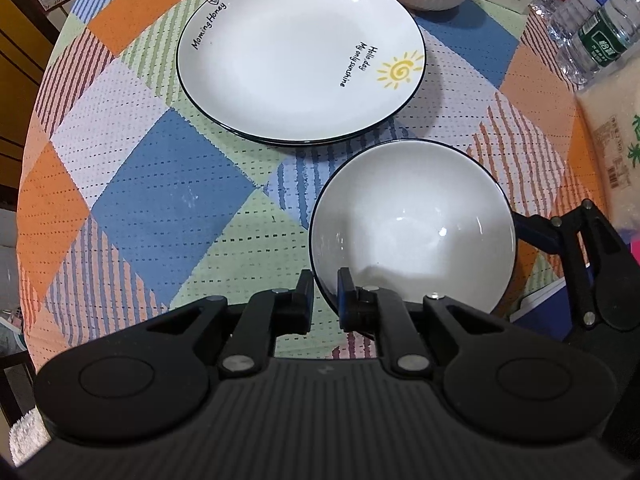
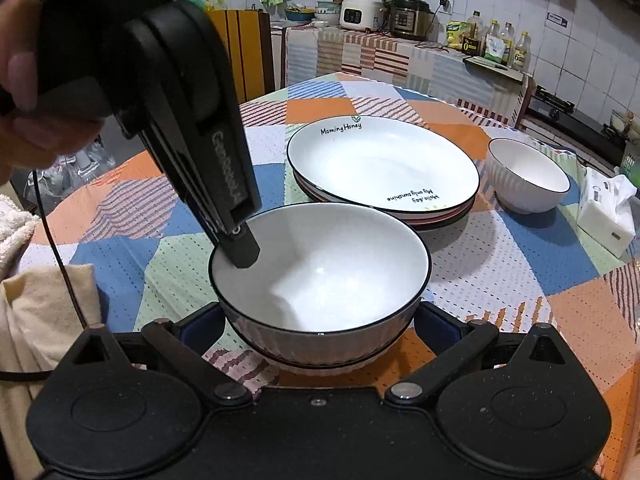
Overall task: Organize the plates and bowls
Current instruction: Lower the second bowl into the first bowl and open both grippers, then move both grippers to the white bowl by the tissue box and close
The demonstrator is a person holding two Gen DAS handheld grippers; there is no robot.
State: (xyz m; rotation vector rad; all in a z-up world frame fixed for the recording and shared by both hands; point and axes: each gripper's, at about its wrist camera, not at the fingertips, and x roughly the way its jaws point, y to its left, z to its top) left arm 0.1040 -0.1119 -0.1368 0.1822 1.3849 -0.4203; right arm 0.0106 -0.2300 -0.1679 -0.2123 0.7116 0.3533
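Note:
A white bowl (image 1: 412, 224) with a dark rim sits nested in a second ribbed bowl (image 2: 312, 369), whose rim shows just below it. My left gripper (image 1: 325, 298) is shut on the upper bowl's (image 2: 332, 264) near rim, one finger inside and one outside. In the right wrist view the left gripper (image 2: 236, 248) reaches steeply down from the upper left. My right gripper (image 2: 316, 324) spans the lower bowl, its blue pads against both sides. A stack of plates (image 1: 300, 52), the top one white with a sun, lies beyond the bowls.
Another white bowl (image 2: 528, 180) stands to the right of the plate stack (image 2: 380, 160), with a tissue pack (image 2: 604, 208) past it. Plastic bottles (image 1: 592, 20) and a bag (image 1: 616, 152) crowd one table edge. A person's hand (image 2: 24, 100) and cloth (image 2: 36, 312) are at the left.

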